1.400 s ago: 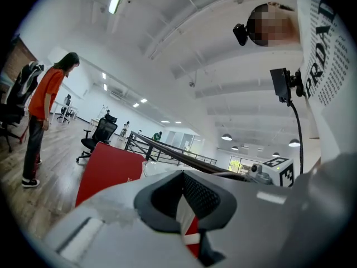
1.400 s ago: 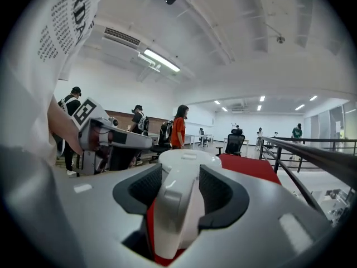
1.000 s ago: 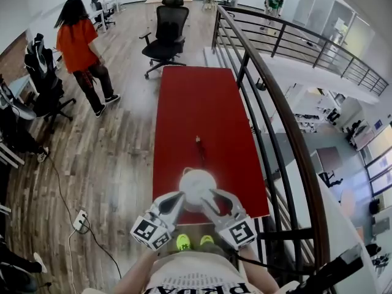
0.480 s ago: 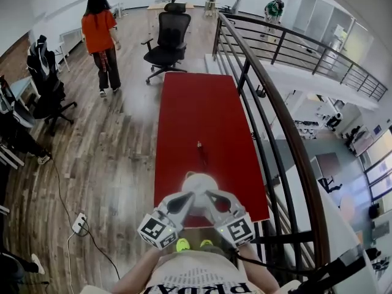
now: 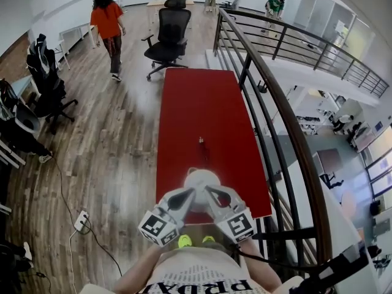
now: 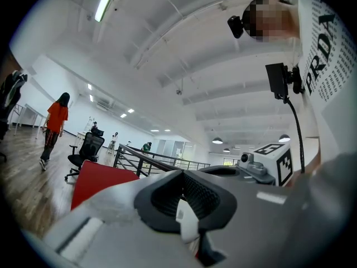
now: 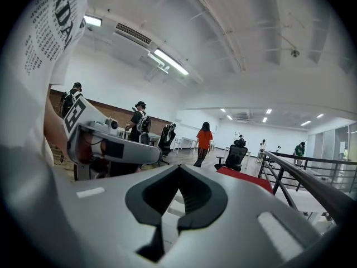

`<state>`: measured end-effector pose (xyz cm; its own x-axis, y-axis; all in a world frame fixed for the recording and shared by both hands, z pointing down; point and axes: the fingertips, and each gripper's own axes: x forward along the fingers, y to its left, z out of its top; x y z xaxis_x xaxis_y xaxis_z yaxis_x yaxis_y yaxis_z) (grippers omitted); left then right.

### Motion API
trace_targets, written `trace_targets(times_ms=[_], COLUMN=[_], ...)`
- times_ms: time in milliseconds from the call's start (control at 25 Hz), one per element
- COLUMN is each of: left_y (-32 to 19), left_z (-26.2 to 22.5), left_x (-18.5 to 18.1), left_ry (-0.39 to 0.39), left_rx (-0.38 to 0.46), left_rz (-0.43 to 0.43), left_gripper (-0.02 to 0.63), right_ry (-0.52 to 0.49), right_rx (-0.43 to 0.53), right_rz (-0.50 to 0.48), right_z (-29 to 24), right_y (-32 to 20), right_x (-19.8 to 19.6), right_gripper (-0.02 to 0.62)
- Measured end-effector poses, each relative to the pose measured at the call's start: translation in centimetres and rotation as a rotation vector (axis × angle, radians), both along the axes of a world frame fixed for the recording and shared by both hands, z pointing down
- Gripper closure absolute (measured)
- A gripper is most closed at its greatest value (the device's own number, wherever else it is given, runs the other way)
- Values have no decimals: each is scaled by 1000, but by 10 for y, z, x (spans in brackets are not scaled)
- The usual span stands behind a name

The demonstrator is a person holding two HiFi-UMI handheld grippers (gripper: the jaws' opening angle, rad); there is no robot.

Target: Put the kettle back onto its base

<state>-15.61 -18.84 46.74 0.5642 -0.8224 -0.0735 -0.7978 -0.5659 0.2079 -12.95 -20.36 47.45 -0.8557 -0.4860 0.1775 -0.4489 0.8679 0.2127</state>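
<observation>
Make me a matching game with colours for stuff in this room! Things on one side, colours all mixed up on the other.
Things:
1 long table
2 office chair
3 person's top, upper left in the head view
4 shoes

Colours:
A black
B yellow-green
C red
D orange

Pairs: 1-C, 2-A, 3-D, 4-B

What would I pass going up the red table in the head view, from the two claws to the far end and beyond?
White round object → small dark object → bare stretch of the red table → black office chair past its far end.
</observation>
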Motion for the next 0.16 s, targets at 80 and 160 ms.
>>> trace_targets(times_ms=[80, 160], left_y=[2, 4], left_z=[0, 1], left_x=[2, 5], left_ry=[0, 1], left_rx=[-5, -12], left_rz=[-1, -3], left_gripper=[614, 614], right_ry=[-9, -6], right_rx=[-4, -6], right_rz=[-1, -2], right_z=[-1, 0], right_y=[2, 4], right_x=[0, 2], right_gripper=[588, 588])
